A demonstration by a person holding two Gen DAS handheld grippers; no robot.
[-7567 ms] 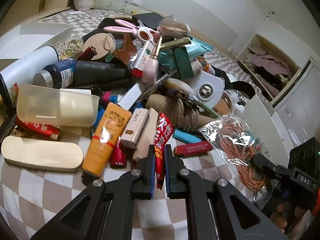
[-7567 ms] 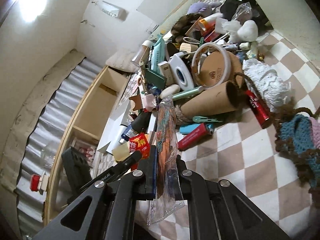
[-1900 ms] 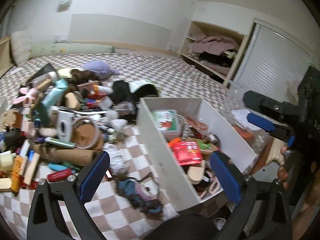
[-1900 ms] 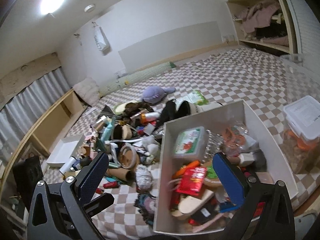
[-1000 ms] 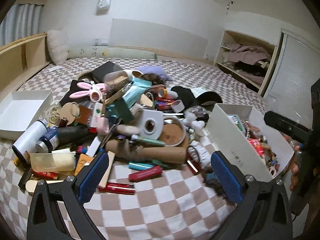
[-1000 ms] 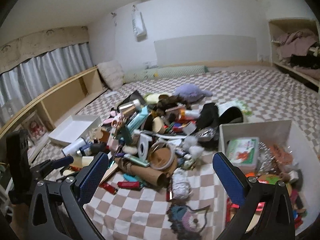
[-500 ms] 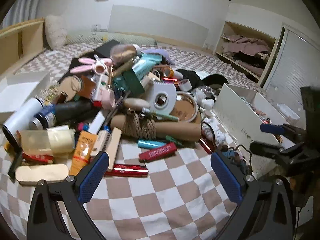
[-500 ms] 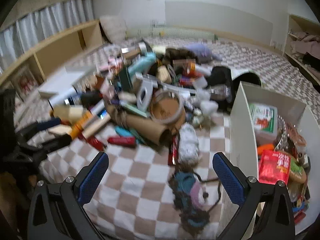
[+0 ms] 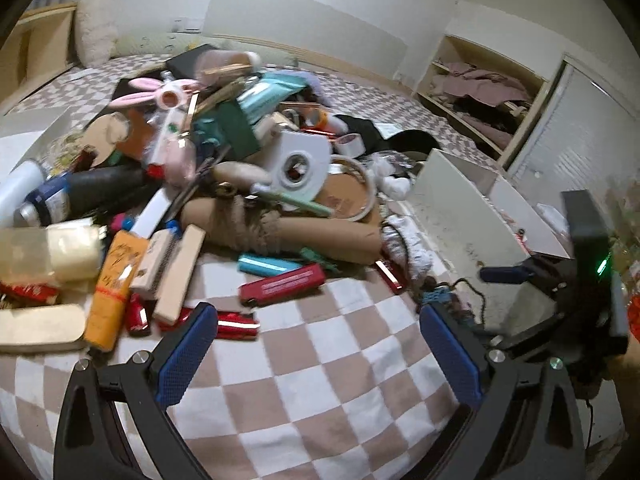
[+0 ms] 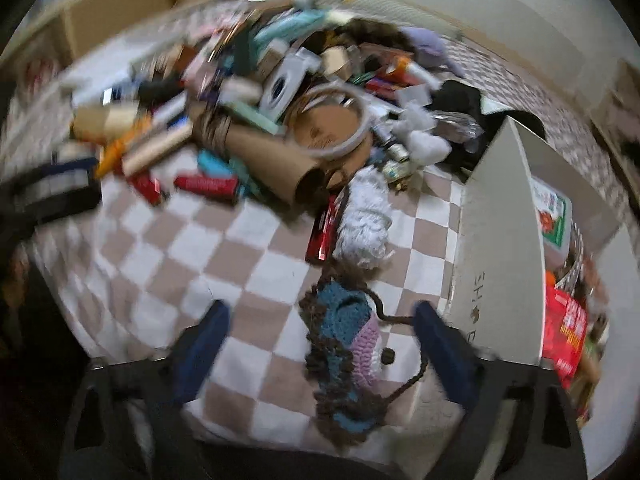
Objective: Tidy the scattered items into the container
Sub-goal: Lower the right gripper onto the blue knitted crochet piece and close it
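Observation:
A heap of scattered items (image 9: 248, 184) covers the checkered bedspread. My left gripper (image 9: 316, 344) is open and empty, low over bare cloth just short of a dark red lighter case (image 9: 282, 283) and a red packet (image 9: 234, 325). The white container (image 9: 468, 216) stands to the right with items inside. In the blurred right wrist view, my right gripper (image 10: 318, 336) is open and empty, its fingers either side of a crocheted blue, pink and brown piece (image 10: 346, 348). The container wall (image 10: 498, 240) rises just right of it.
A cardboard tube (image 9: 316, 236), a white tape dispenser (image 9: 298, 162), an orange tube (image 9: 114, 280) and a white fluffy cloth (image 10: 364, 220) lie near the pile's front edge. The right gripper's body (image 9: 580, 280) shows at the right of the left wrist view. Open shelves (image 9: 484, 92) line the far wall.
Both grippers let go of their items into the container, swung back to the pile and dropped lower. The right gripper now straddles the crocheted piece.

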